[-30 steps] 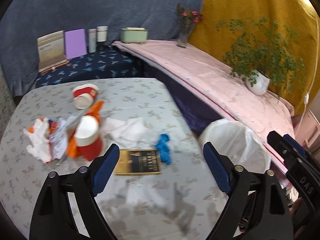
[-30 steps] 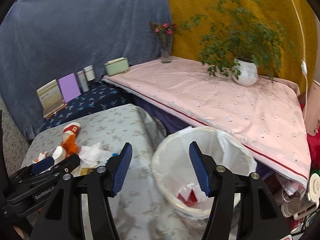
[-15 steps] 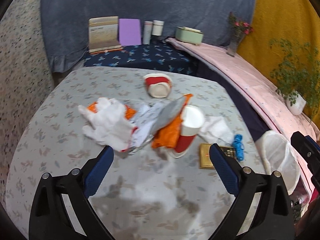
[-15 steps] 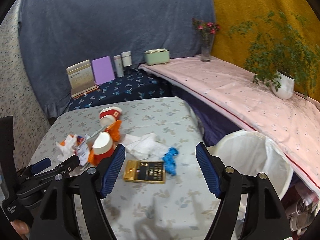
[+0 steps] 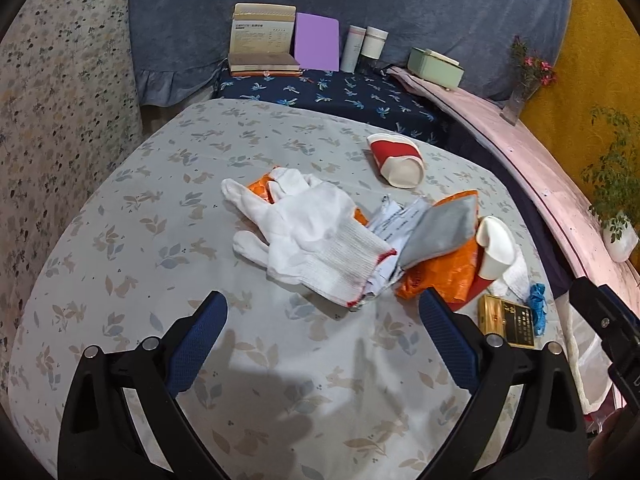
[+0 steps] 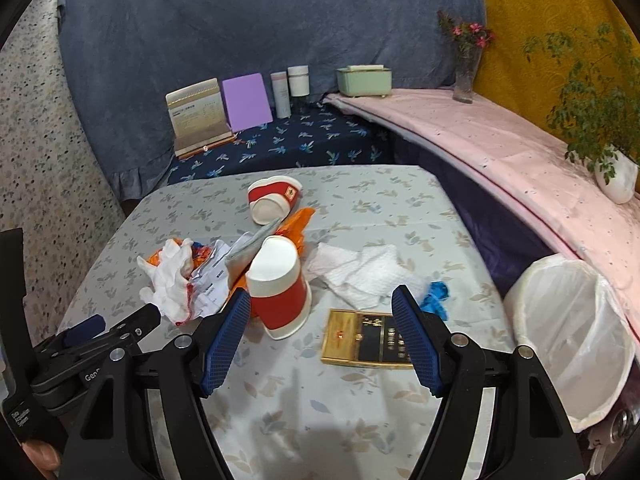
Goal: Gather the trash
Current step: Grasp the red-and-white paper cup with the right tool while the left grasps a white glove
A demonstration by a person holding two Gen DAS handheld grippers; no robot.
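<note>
Both tools are spread wide with nothing between their pads. The left tool (image 5: 322,330) hangs above the bare near part of the surface (image 5: 132,216), aimed at the white glove (image 5: 308,232). The right tool (image 6: 320,330) hovers beside it, framing the gap between the near cup and the gold box.

Take the near red-and-white paper cup (image 6: 280,288) as the landmark. It lies on its side, roughly in the middle of the litter. To its left sit the glove, crumpled papers (image 6: 214,276) and a grey pouch (image 5: 444,228) on an orange wrapper (image 5: 444,276). Behind it lies a second red-and-white cup (image 6: 272,200), also tipped over. To its right are white tissues (image 6: 360,268), then a blue scrap (image 6: 436,296). Just right of it, toward the camera, lies the flat gold box (image 6: 368,340). Further right, off the surface's edge, stands the white-lined bin (image 6: 572,320).

The step in hand looks like choosing and reaching for the next piece. The left tool would do well to drop onto the glove's ribbed cuff, where the fabric bunches and gives the pads something to bite. The right tool's easiest pick is probably the near cup, squeezed lightly across its wall so it does not crumple and slip. The flat box likely needs a pinch at one edge.
</note>
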